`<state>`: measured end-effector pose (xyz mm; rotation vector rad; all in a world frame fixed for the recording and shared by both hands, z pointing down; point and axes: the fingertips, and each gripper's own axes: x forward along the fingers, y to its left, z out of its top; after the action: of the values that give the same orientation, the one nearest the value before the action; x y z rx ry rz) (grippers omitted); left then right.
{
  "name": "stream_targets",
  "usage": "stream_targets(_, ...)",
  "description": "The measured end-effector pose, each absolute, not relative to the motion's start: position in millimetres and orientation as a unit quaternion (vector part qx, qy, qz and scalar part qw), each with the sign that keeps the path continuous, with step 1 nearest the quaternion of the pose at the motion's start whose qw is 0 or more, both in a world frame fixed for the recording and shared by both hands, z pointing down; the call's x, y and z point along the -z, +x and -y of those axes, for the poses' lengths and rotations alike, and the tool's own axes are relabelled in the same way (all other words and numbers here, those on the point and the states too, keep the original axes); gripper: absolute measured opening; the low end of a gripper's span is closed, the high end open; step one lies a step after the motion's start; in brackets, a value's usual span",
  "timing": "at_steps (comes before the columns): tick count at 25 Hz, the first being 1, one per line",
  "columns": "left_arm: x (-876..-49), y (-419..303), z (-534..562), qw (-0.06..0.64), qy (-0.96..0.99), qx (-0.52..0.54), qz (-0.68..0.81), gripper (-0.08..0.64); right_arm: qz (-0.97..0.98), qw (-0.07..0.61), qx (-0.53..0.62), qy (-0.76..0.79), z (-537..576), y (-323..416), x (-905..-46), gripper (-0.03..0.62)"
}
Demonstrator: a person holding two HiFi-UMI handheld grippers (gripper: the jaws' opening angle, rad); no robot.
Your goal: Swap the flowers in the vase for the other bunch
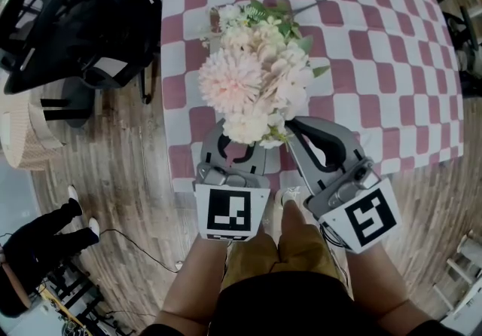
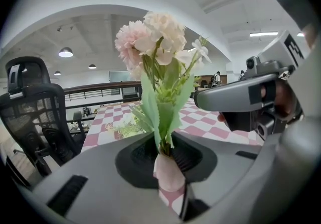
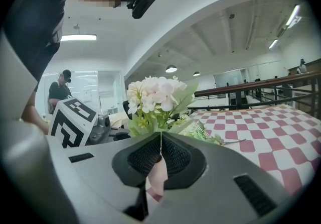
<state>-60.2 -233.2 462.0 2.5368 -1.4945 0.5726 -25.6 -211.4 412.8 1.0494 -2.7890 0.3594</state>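
Pink vase point(image 2: 168, 173) holds pale flowers point(image 2: 150, 37).

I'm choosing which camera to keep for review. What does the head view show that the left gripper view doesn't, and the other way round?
Only the head view: the wooden floor and a person in black at lower left. Only the left gripper view: ceiling lamps and a railing in the background. Both: the flowers, the spare bunch lying on the checked tablecloth, the black chair and the right tongs.
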Motion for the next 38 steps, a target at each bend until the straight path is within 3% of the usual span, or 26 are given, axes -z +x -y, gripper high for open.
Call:
stream_targets(8, -462, -63, 230, 0.058, 0.842, -0.193, 0.501, 0.117, 0.932, 0.082, -0.109, 0.335, 203, -28, -416, 0.034)
stream_targets(38, -456, -66, 215, 0.044, 0.848, -0.185, 0.494, 0.126, 0.928, 0.094, -0.106, 0.344, 188, -30, -417, 0.034)
